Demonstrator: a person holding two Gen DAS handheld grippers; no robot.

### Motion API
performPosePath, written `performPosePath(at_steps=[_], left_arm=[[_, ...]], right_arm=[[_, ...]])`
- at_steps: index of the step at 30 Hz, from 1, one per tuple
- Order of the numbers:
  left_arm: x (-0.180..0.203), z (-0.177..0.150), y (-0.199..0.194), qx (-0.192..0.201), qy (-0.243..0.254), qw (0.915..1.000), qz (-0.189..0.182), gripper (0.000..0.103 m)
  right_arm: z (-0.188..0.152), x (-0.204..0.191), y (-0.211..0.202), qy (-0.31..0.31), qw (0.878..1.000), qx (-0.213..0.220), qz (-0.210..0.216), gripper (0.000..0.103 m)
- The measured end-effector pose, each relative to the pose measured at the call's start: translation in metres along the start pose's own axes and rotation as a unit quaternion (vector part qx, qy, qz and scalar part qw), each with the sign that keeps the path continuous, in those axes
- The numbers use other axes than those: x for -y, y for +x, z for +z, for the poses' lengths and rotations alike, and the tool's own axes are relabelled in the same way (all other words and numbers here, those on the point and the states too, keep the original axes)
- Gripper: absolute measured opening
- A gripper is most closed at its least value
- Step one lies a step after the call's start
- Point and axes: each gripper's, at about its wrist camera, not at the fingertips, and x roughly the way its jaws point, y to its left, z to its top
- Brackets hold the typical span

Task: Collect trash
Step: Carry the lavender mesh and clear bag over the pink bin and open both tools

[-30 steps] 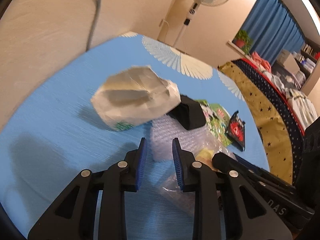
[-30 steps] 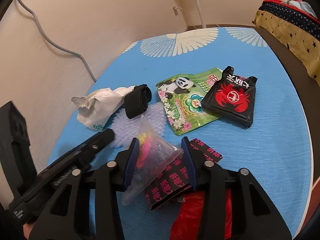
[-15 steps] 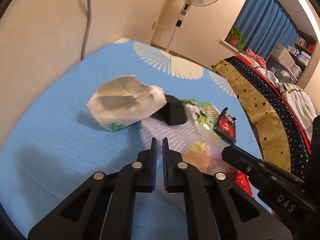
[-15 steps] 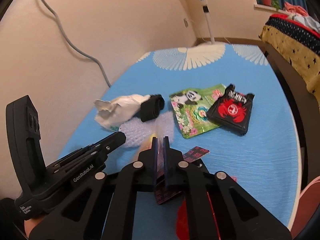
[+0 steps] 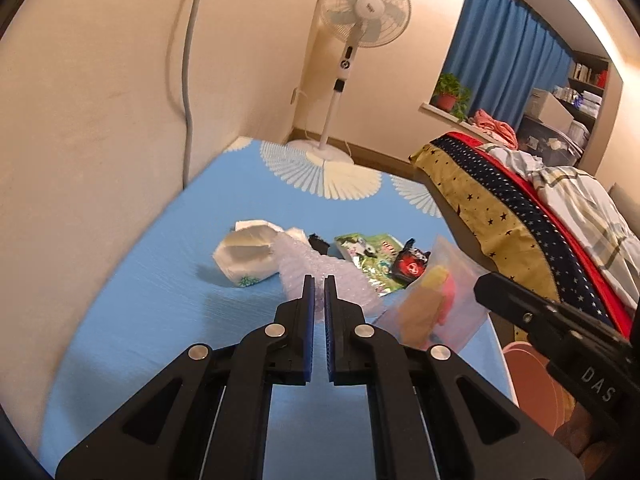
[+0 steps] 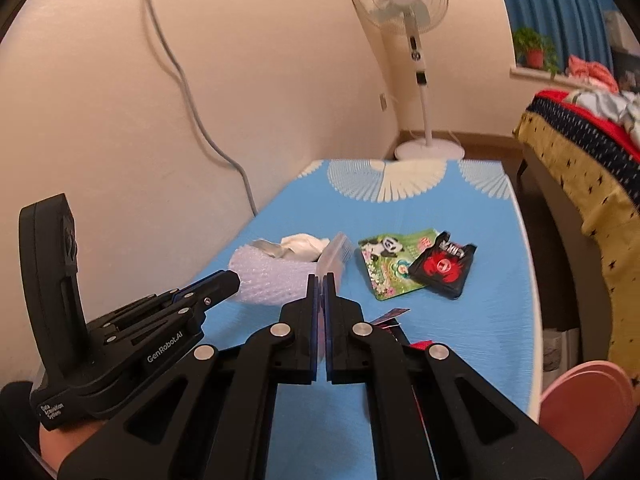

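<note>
My left gripper (image 5: 319, 280) is shut on a sheet of bubble wrap (image 5: 320, 270), which hangs lifted above the blue table (image 5: 160, 320). My right gripper (image 6: 320, 280) is shut on a clear plastic bag (image 6: 334, 258) with yellow and pink bits inside; the left wrist view shows this bag (image 5: 436, 304) held up beside the bubble wrap. On the table lie a crumpled white paper bag (image 5: 248, 256), a green panda wrapper (image 6: 388, 268), a black crab packet (image 6: 442, 270) and a red-and-black wrapper (image 6: 390, 316) under my right gripper.
A wall runs along the table's left side with a grey cable (image 6: 192, 92) down it. A standing fan (image 5: 360, 12) is beyond the far end. A bed (image 5: 520, 220) with a starred cover stands to the right. A pink round container (image 6: 588, 404) sits low at the right.
Both grippers closed, the left on the bubble wrap and the right on the clear bag, then rose and pulled back, lifting both pieces off the table.
</note>
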Motion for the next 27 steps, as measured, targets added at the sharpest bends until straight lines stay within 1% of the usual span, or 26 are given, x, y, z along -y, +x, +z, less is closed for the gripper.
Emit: performPosePath(at_steps=[8,12,17,22,27], left_arm=[[0.015,0.002,-0.043,0.024,0.013,0.9996,-0.004,0.005],[0.023,-0.007,-0.061,0.029,0.015,0.9994,-0.007,0.005],[0.041,-0.02,-0.071,0.023,0.031,0.9992,-0.01,0.005],[0.057,-0.034,-0.078,0.022,0.046,0.9986,-0.015,0.005],[0.069,-0.04,-0.086,0.038,0.066,0.9967,-0.029,0.005]], right_arm=[[-0.006,-0.009,-0.056,-0.009,0.999,0.03,-0.014,0.002],[-0.012,-0.009,-0.078,-0.004,0.999,0.041,-0.026,0.002],[-0.018,-0.002,-0.114,0.007,0.997,0.062,-0.045,0.002],[-0.025,0.007,-0.142,0.011,0.995,0.07,-0.067,0.003],[-0.034,0.016,-0.168,0.012,0.992,0.086,-0.094,0.003]])
